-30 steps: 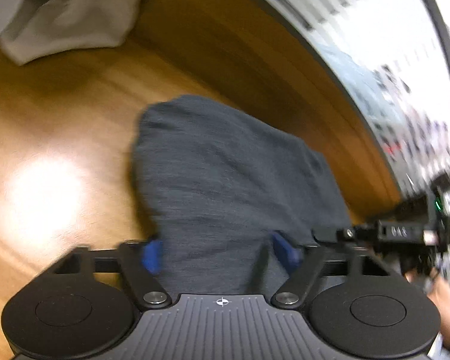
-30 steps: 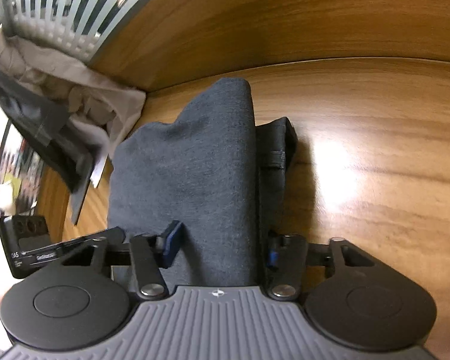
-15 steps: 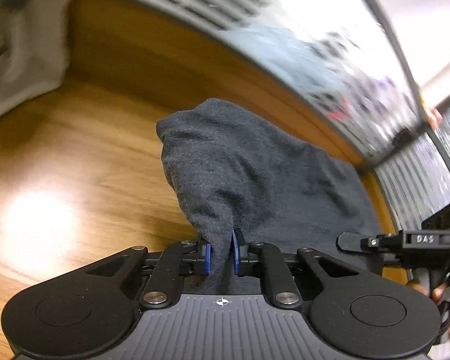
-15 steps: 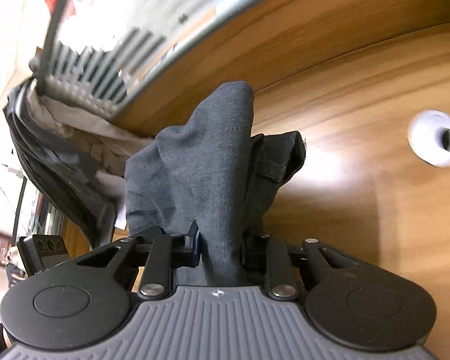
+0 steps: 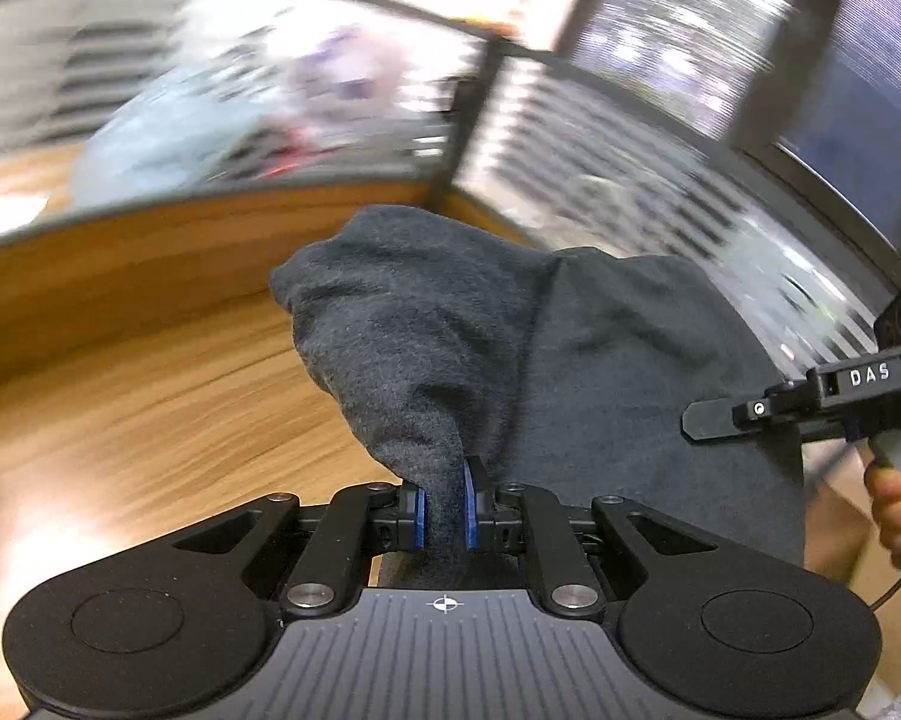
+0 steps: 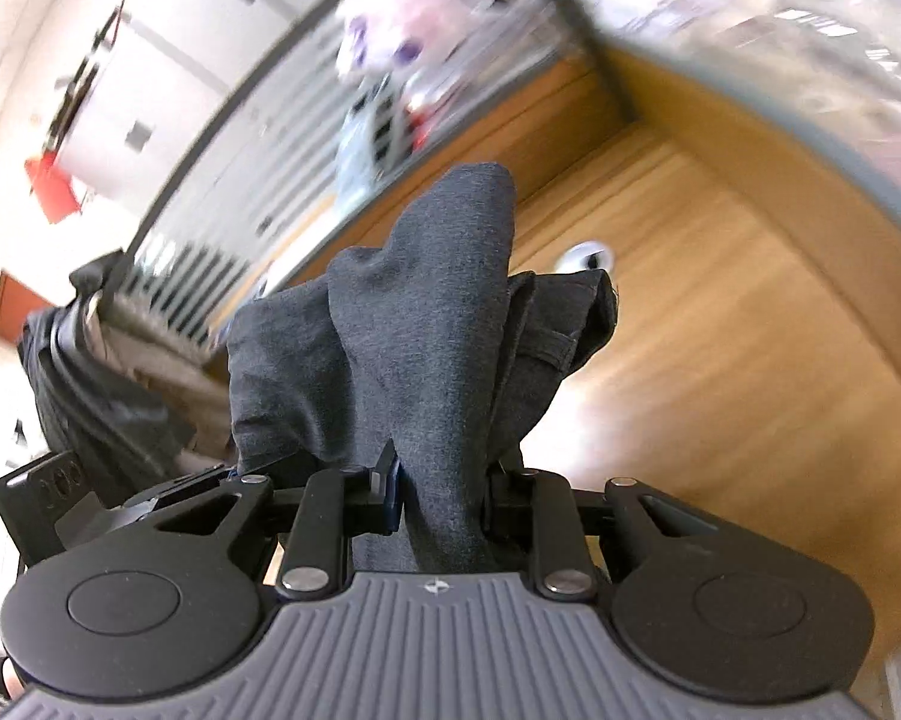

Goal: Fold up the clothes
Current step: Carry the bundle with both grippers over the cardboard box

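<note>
Dark grey garment [image 5: 450, 348], soft fuzzy knit, bunched into a draped fold above the wooden table [image 5: 150, 396]. Left gripper [image 5: 444, 510]: blue-padded fingers pressed together on a gathered ridge of the cloth. Right gripper [image 6: 444, 492]: likewise pinching a thick wad of the same fabric; a stitched hem and belt-loop-like tab hang to its right. The table has a glossy, streaky grain, with a raised rim behind. Background motion-blurred.

One dark grey garment [image 5: 600, 360], two grippers, one table [image 5: 120, 408].
</note>
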Motion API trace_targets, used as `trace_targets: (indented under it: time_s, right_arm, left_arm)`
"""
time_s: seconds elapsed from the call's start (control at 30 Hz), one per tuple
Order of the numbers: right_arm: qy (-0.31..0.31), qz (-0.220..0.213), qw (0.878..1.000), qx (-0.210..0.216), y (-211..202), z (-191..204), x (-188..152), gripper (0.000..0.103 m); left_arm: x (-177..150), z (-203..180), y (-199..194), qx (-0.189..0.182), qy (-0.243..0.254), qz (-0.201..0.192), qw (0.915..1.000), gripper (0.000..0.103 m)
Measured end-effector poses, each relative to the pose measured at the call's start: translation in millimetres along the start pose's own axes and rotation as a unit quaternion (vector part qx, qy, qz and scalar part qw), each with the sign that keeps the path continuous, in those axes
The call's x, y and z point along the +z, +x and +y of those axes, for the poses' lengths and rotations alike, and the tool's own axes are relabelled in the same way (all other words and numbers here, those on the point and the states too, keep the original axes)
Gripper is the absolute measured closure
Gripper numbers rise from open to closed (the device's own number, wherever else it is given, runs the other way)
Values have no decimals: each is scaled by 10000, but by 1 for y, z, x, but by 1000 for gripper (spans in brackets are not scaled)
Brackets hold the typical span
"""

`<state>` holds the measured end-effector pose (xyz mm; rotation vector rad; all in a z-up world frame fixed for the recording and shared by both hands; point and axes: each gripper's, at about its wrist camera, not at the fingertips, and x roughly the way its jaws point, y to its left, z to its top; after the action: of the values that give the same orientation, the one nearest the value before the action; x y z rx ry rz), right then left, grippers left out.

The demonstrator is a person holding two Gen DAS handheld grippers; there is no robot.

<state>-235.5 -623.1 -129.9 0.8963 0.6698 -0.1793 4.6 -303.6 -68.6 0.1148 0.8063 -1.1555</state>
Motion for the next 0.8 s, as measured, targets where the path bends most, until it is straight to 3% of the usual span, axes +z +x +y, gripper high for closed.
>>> trace_targets:
  time_s: [0.13, 0.27, 0.37, 0.5, 0.63, 0.8]
  right_arm:
    - [354, -746, 9961, -306, -78, -11, -39, 77]
    - [807, -1539, 9830, -591, -159, -21, -85, 77]
    - [1098, -2078, 9682, -853, -219, -27, -119, 77]
    - [1431, -2635, 9455, -1269, -291, -32, -157, 77]
    - [1602, -3075, 9206, -1798, -354, -36, -184, 77]
    - [1618, -3604, 8848, -2473, -415, -48, -199, 77]
  left_arm:
    - [6, -48, -5, -651, 589, -3, 9961, 89]
    - [19, -104, -6, -1439, 1236, 35, 9818, 90]
    - [28, -153, -5, -2000, 1787, 101, 9633, 90]
    - [31, -223, -3, -2681, 2487, 127, 9306, 90]
    - [28, -294, 10, -3231, 2855, 51, 9022, 90]
    - [31, -378, 41, -3671, 2918, -10, 8832, 90]
